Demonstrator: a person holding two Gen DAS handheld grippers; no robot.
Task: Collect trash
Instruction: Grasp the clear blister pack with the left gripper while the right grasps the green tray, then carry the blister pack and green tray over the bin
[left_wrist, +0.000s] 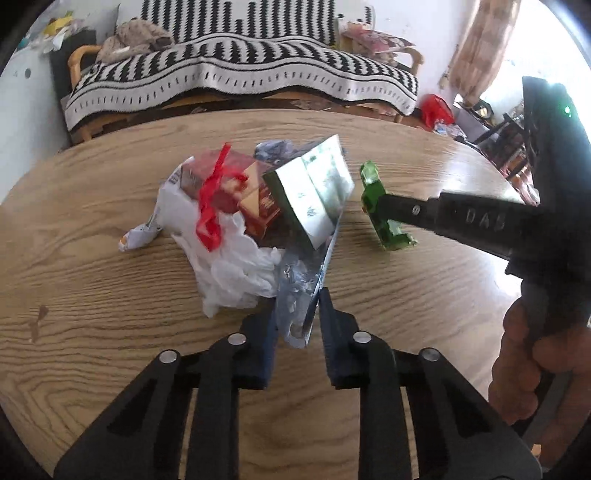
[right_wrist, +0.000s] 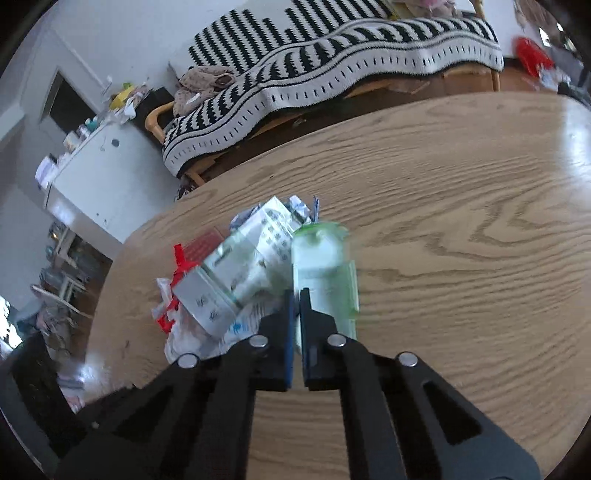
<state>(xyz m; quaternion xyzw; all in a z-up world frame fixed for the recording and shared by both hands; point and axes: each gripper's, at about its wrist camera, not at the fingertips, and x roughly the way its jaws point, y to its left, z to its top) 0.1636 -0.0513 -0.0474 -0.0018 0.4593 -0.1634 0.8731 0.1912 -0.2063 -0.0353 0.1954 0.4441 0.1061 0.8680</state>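
Observation:
A heap of trash lies mid-table: a white plastic bag (left_wrist: 229, 266), a red ribbon (left_wrist: 212, 192), a red-brown box (left_wrist: 255, 199) and a silver-white carton (left_wrist: 314, 192) (right_wrist: 236, 273). A crinkled silver-blue wrapper (left_wrist: 295, 280) trails from the heap toward the left wrist camera. My left gripper (left_wrist: 298, 301) is closed on its near end. To the right of the heap, a flattened green packet (left_wrist: 369, 173) (right_wrist: 325, 266) stands tilted off the wood. My right gripper (left_wrist: 382, 201) (right_wrist: 297, 295) is shut on it.
The round wooden table (left_wrist: 110, 295) (right_wrist: 461, 221) has a crumpled paper (left_wrist: 138, 234) left of the heap. Behind it stands a sofa with a black-and-white blanket (left_wrist: 240, 66) (right_wrist: 332, 62). A white cabinet (right_wrist: 96, 177) is at the left. A hand (left_wrist: 524, 362) holds the right gripper's handle.

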